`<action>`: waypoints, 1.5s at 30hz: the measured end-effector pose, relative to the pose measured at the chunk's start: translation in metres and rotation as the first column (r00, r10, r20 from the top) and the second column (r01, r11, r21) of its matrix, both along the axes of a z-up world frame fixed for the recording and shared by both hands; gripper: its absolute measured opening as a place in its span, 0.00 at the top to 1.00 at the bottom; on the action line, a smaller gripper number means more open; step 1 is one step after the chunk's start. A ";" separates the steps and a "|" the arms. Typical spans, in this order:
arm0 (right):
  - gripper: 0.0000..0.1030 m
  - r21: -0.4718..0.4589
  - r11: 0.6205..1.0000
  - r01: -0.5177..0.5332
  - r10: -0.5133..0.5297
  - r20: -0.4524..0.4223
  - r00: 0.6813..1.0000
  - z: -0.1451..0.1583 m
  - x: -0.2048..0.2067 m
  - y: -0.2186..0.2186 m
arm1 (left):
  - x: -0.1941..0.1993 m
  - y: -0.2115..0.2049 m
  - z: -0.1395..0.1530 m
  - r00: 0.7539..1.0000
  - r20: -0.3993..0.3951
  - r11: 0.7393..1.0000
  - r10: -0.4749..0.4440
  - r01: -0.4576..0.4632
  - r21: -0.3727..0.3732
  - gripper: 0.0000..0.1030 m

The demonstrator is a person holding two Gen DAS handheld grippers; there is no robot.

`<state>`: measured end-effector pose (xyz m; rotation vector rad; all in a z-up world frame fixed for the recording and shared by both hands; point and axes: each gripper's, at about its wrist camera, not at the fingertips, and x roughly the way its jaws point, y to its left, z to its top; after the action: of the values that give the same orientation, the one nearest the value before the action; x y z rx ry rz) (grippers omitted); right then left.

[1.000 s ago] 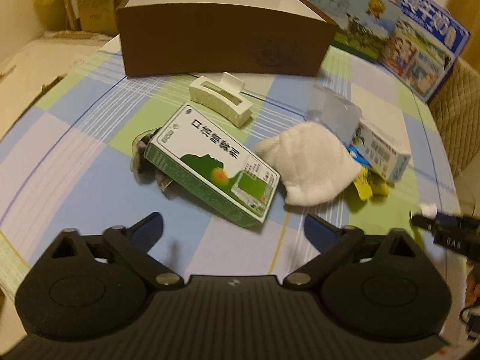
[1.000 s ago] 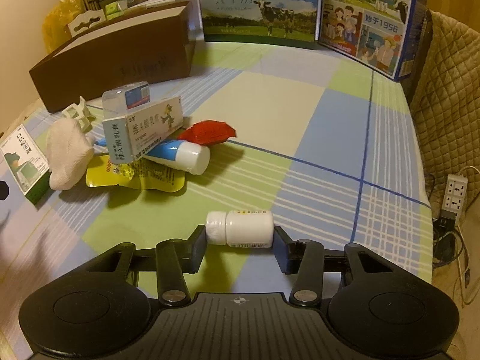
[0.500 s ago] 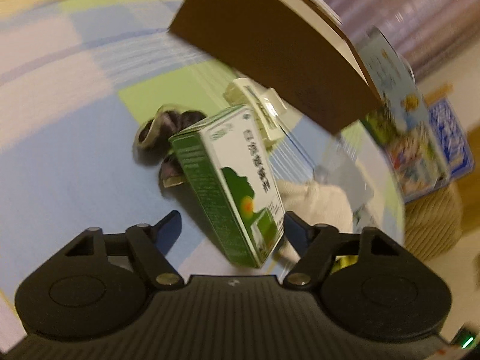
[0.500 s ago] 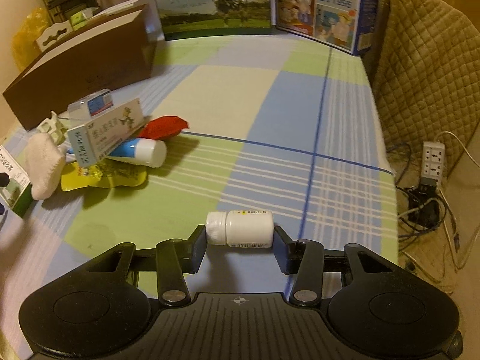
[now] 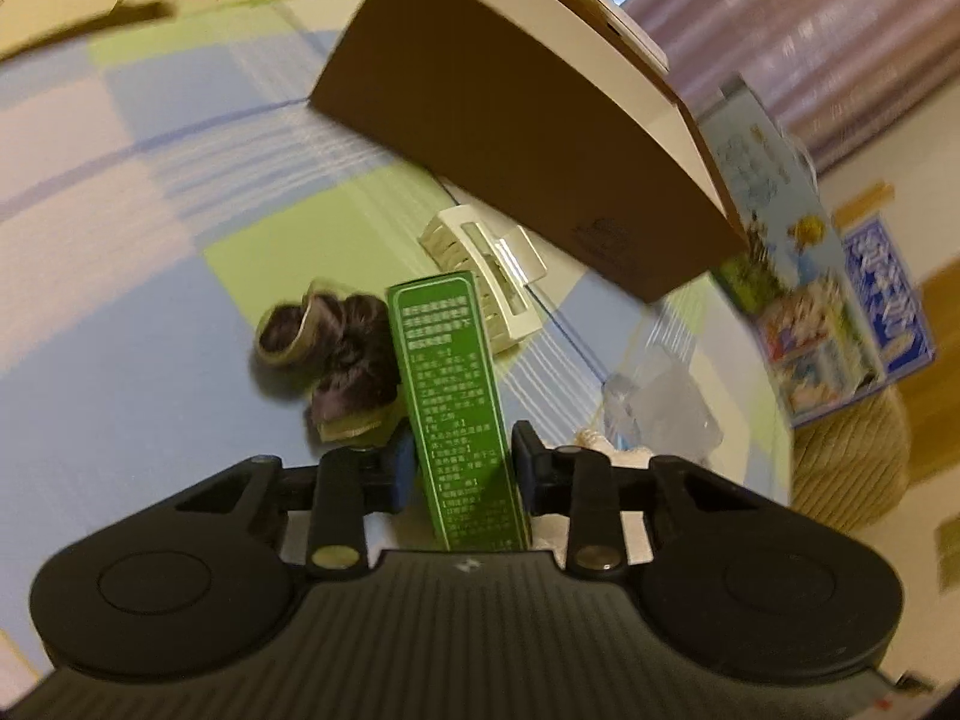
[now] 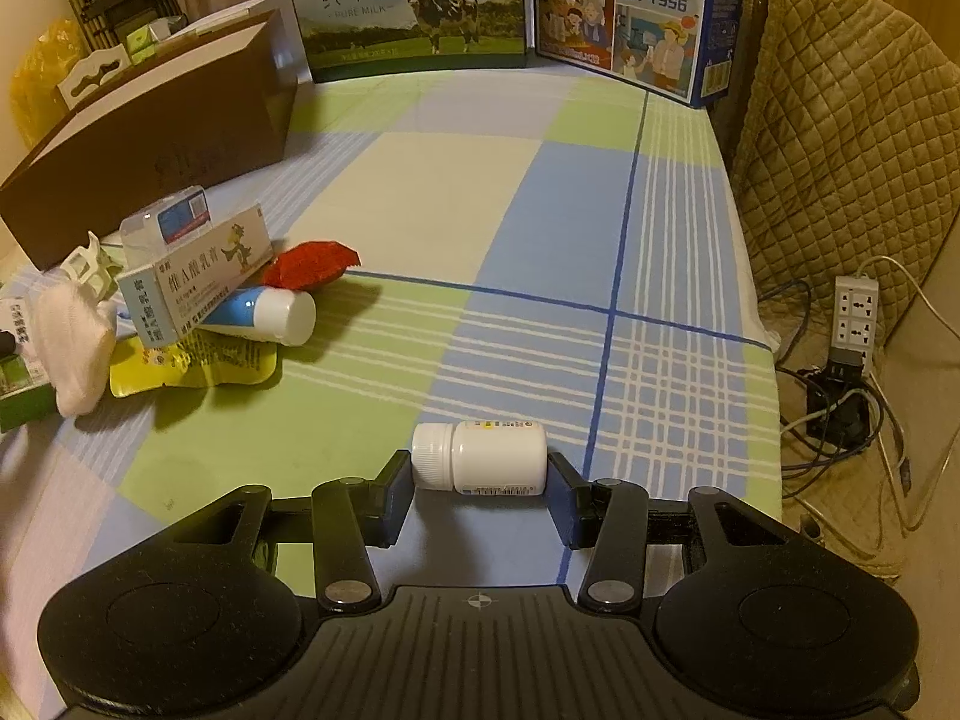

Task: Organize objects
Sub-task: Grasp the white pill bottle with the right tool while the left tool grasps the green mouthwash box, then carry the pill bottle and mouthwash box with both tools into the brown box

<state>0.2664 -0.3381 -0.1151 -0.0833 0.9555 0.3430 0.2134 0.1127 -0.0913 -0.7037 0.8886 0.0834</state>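
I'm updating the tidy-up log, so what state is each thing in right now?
Left gripper: closing on the green box, box edge-up between its jaws.
Right gripper: shut on the white bottle, bottle sideways, cap on.
Brown box: open-topped.
Tube: capped, lying under a carton.
Hair clip: lying on the table.

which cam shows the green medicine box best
The left wrist view: the green medicine box stands on edge in mid-frame between the closing jaws of the left gripper, its printed side facing the lens. The right wrist view catches only a cropped corner of it at the left edge.
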 end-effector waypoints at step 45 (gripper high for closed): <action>0.58 0.245 0.925 -0.290 0.241 0.213 0.947 0.128 0.097 0.209 | 0.138 0.045 0.154 0.975 0.080 0.941 -0.208 0.177 0.289 0.76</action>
<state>0.3637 -0.1287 0.0130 0.0096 0.7105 0.7062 0.3510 0.1575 0.0624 -0.3503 0.8157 -0.0050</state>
